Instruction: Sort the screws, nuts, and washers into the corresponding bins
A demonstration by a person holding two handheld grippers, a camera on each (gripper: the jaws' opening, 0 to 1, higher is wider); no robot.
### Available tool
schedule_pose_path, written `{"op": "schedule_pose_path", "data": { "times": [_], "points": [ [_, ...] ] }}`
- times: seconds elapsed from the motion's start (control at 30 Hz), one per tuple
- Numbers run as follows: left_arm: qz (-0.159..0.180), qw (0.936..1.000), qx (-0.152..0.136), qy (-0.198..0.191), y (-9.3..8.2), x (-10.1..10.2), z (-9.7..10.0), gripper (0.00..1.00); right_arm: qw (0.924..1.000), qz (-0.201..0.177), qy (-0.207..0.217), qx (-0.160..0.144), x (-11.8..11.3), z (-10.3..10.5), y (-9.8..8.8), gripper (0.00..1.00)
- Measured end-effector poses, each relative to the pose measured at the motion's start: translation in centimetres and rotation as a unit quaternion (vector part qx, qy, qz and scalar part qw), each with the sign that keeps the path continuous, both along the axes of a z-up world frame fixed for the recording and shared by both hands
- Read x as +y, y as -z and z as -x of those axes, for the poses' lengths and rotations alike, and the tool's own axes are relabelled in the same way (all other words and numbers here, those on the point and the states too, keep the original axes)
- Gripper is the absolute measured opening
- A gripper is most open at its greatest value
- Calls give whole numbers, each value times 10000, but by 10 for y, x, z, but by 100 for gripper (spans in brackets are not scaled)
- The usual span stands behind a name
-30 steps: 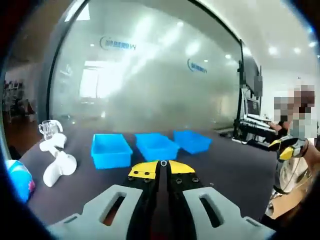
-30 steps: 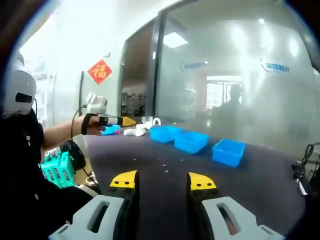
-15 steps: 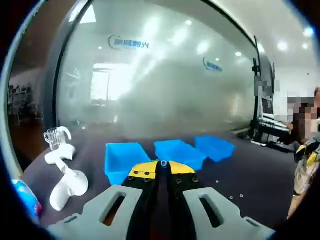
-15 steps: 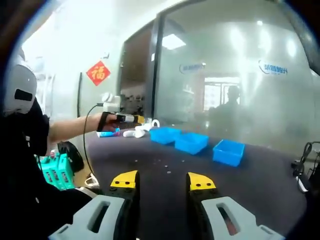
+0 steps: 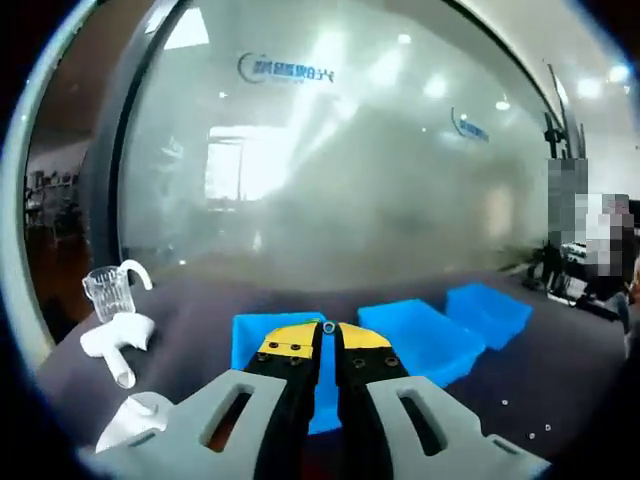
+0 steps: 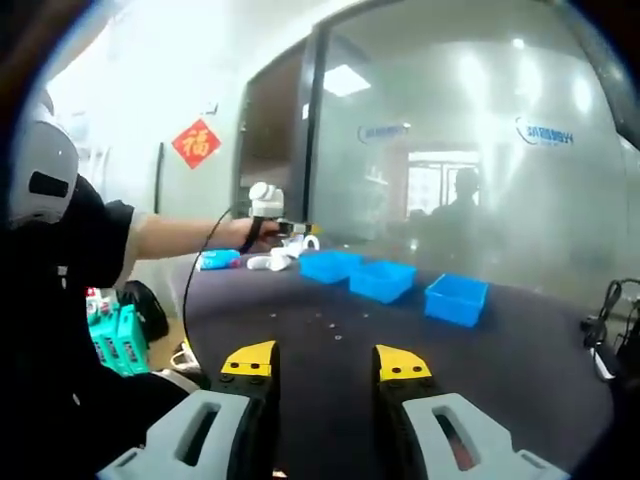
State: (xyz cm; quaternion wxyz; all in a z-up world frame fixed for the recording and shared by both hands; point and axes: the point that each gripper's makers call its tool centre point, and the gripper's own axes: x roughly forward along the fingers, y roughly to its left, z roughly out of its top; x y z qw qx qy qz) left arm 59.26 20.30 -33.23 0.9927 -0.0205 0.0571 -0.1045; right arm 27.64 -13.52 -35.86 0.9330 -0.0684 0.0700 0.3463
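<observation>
Arm outstretched, left gripper (image 6: 290, 228) above the first bin (image 6: 331, 266), jaws pinching a small nut (image 5: 328, 327). Right gripper (image 6: 325, 362) spread, low over the table (image 6: 520, 350); loose hardware (image 6: 322, 324) ahead.

Frosted glass wall (image 5: 330, 180) with blue logos, ceiling lights reflected; red paper ornament (image 6: 197, 142) on white wall at left
</observation>
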Motion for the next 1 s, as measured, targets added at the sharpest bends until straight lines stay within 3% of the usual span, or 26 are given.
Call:
{"op": "schedule_pose_path", "data": {
  "times": [0.07, 0.1, 0.17, 0.23, 0.3, 0.33, 0.6, 0.67, 0.77, 0.87, 1.0],
  "points": [
    [59, 10000, 12, -49, 1, 4, -9, 2, 10000, -15, 9, -2, -1, 0, 0, 32],
    [289, 9995, 44, -98, 1, 8, -17, 2, 10000, -21, 18, -4, -2, 0, 0, 32],
    [402, 9990, 92, -166, 2, 13, -26, 2, 10000, -37, 32, 6, -3, 0, 0, 32],
    [321, 9992, 108, -205, 3, 15, -32, 2, 10000, -32, 34, 7, -3, 0, 1, 32],
    [-58, 9996, 195, -191, 7, 15, -36, 2, 10000, -44, 29, 2, -3, 0, 0, 32],
    [-31, 9997, 166, -177, 7, 13, -37, 2, 10000, -50, 32, -1, -3, 1, 0, 32],
    [-48, 9996, 225, -156, 10, 5, -33, 3, 9999, -93, 42, 7, -4, 2, -1, 32],
    [-33, 9997, 186, -139, 7, 4, -33, 6, 10000, -89, 31, 4, -3, 2, -1, 32],
    [-151, 9997, 172, -31, 6, 0, -30, 19, 9999, -104, 37, 6, -3, 3, -1, 32],
    [-227, 9996, 174, 41, 5, -3, -24, 23, 9999, -106, 33, 1, -2, 3, -2, 32],
    [-105, 9997, 138, 167, 1, -7, -13, 31, 9999, -114, 15, -13, 0, 4, -3, 32]
  ]
}}
